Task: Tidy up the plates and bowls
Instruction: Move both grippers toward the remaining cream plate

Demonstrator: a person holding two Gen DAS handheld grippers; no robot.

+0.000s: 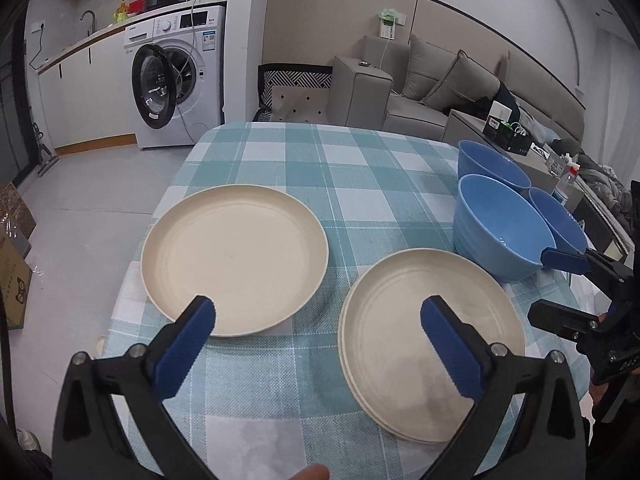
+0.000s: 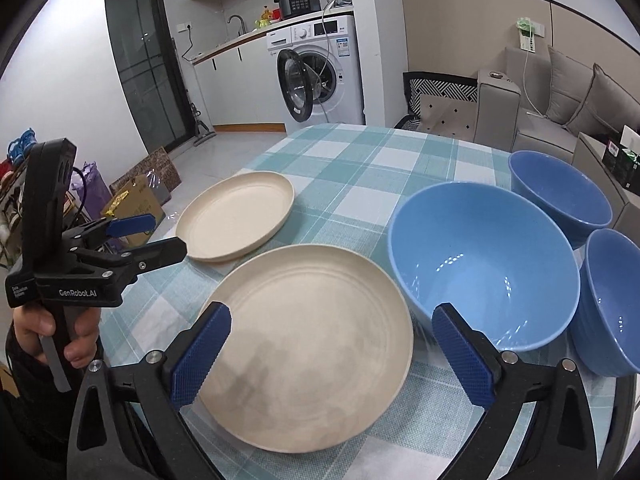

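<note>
On a table draped in a teal-and-white checked cloth (image 1: 340, 168), a single round cream plastic plate (image 1: 235, 264) lies to the left, apart from a low stack of matching cream plates (image 1: 430, 336) beside it. Three blue ribbed plastic bowls (image 2: 484, 264) cluster at the right, the largest just beside the stack. The left gripper (image 1: 318, 334) hovers released between the plates, its jaws wide apart; the right gripper (image 2: 332, 354) hangs equally spread over the stack and the large bowl, grasping nothing.
</note>
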